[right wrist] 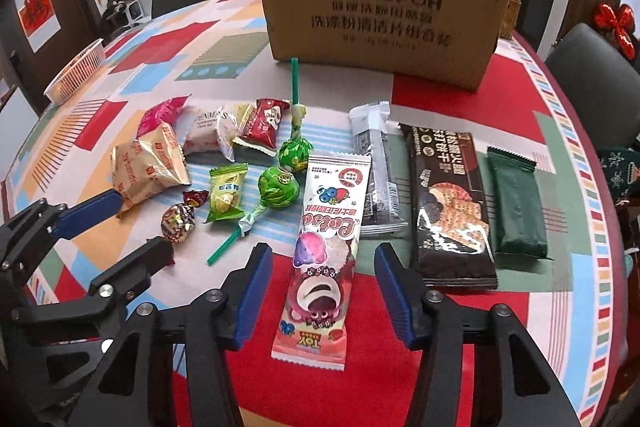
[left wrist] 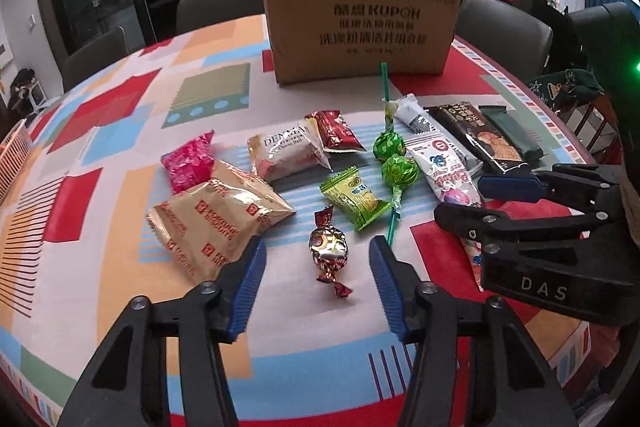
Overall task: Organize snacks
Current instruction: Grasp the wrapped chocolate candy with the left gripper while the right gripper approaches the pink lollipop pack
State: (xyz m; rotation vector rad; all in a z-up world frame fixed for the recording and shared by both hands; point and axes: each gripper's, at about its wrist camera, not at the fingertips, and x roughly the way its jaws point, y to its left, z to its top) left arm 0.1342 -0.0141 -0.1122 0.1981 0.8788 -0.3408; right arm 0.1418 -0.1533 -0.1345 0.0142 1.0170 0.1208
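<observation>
Two tools straddle untouched snacks: left tool point(left wrist: 318, 263) foil candy point(left wrist: 329, 251), right tool point(right wrist: 324, 289) Lotso bar point(right wrist: 325, 243).

My left gripper point(left wrist: 318, 263) tilts steeply down, jaws parted, blue pads point(left wrist: 248, 287) touching nothing. My right gripper point(right wrist: 324, 291) sits at its three o'clock, likewise parted and pressing on nothing, its arm pointing toward twelve.
</observation>
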